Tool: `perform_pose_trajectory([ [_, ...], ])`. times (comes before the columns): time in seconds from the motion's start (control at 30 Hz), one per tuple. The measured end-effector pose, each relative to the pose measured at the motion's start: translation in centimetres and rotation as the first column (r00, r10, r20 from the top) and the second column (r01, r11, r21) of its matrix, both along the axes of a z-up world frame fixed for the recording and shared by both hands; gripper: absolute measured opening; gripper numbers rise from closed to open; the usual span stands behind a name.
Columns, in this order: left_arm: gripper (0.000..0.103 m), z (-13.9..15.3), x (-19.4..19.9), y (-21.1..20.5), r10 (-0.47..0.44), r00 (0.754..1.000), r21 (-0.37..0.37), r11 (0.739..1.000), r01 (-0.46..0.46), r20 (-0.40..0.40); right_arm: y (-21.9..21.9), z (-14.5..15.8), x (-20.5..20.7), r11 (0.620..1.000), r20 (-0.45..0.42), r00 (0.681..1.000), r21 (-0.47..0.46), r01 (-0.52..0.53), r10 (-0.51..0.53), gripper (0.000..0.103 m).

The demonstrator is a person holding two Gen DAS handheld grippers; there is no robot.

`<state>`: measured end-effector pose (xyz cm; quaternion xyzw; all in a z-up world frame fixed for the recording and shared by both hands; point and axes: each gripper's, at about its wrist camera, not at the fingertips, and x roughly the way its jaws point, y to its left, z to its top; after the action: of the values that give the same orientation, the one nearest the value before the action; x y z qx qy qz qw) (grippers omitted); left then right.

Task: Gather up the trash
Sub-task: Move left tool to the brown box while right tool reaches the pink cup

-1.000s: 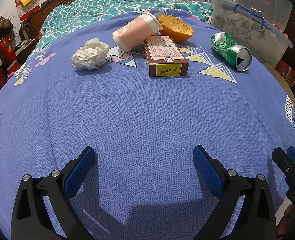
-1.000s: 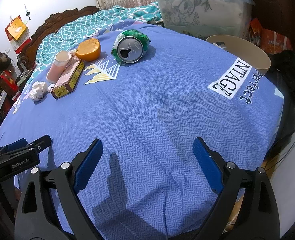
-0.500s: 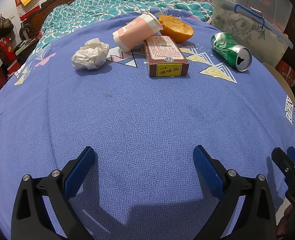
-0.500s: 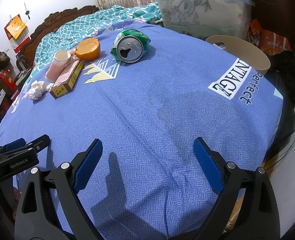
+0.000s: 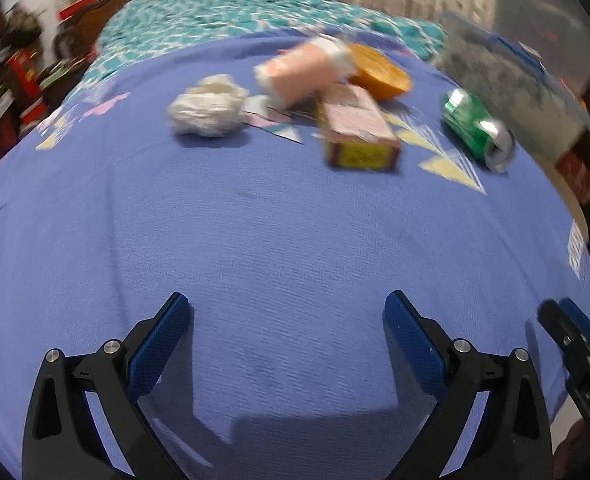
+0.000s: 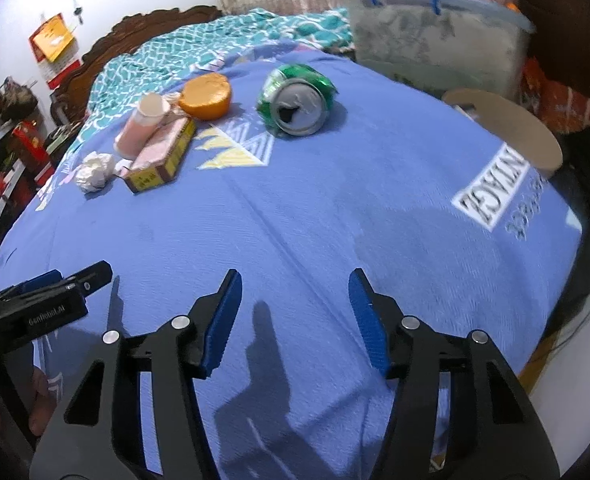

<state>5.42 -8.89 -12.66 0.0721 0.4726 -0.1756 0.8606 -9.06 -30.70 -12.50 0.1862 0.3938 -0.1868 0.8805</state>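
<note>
On the blue bedspread (image 5: 279,240) lie a crumpled white paper ball (image 5: 207,110), a pink paper cup (image 5: 303,70) on its side, a half orange (image 5: 381,70), a brown and yellow box (image 5: 355,130) and a crushed green can (image 5: 477,128). The same items show in the right wrist view: ball (image 6: 94,170), cup (image 6: 141,128), orange (image 6: 206,96), box (image 6: 163,156), can (image 6: 297,100). My left gripper (image 5: 285,320) stands open over bare cloth, well short of the trash. My right gripper (image 6: 293,296) has its jaws closing with nothing between them.
A round tan bin (image 6: 507,132) stands at the bed's right edge. A clear lidded storage box with a blue handle (image 6: 435,36) sits beyond it. A teal quilt (image 5: 215,20) and carved wooden headboard (image 6: 143,32) lie behind the trash. Clutter fills the left side.
The right gripper's jaws have drawn much closer together. Both views have rolled slightly, and the left wrist view is now blurred. The trash has not moved.
</note>
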Motion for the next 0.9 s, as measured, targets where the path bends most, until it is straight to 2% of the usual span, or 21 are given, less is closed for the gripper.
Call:
perform_pose_trajectory([
  [0.13,0.094,0.4,2.0,2.4,0.097,0.995,-0.014,0.995,-0.097,-0.001,0.2,1.1,1.2,0.999,0.017,0.999,-0.012,-0.039,0.040,0.058],
  [0.23,0.094,1.0,3.1,3.9,0.151,0.988,0.008,0.989,-0.151,0.038,1.2,1.8,3.1,0.998,0.027,0.997,-0.008,-0.070,0.070,0.059],
  [0.37,0.094,2.0,4.2,6.1,0.223,0.968,0.048,0.972,-0.230,0.114,2.5,2.7,5.9,0.991,0.042,0.990,-0.011,-0.133,0.133,0.068],
  [0.43,0.094,2.2,4.7,6.9,0.242,0.963,0.051,0.967,-0.250,0.122,3.2,2.9,7.4,0.986,0.044,0.985,-0.007,-0.167,0.167,0.069],
  [0.53,0.094,1.9,5.6,7.9,0.265,0.959,0.046,0.962,-0.271,0.102,4.3,3.2,9.6,0.979,0.041,0.978,-0.017,-0.203,0.203,0.071],
  [0.67,0.094,1.2,6.6,8.1,0.255,0.966,0.032,0.966,-0.257,0.043,5.4,3.3,12.5,0.970,0.029,0.970,-0.036,-0.240,0.241,0.074],
  [0.9,0.094,0.4,7.0,8.6,0.251,0.968,0.011,0.968,-0.251,-0.001,6.4,2.6,16.6,0.963,0.006,0.965,-0.057,-0.263,0.264,0.082],
])
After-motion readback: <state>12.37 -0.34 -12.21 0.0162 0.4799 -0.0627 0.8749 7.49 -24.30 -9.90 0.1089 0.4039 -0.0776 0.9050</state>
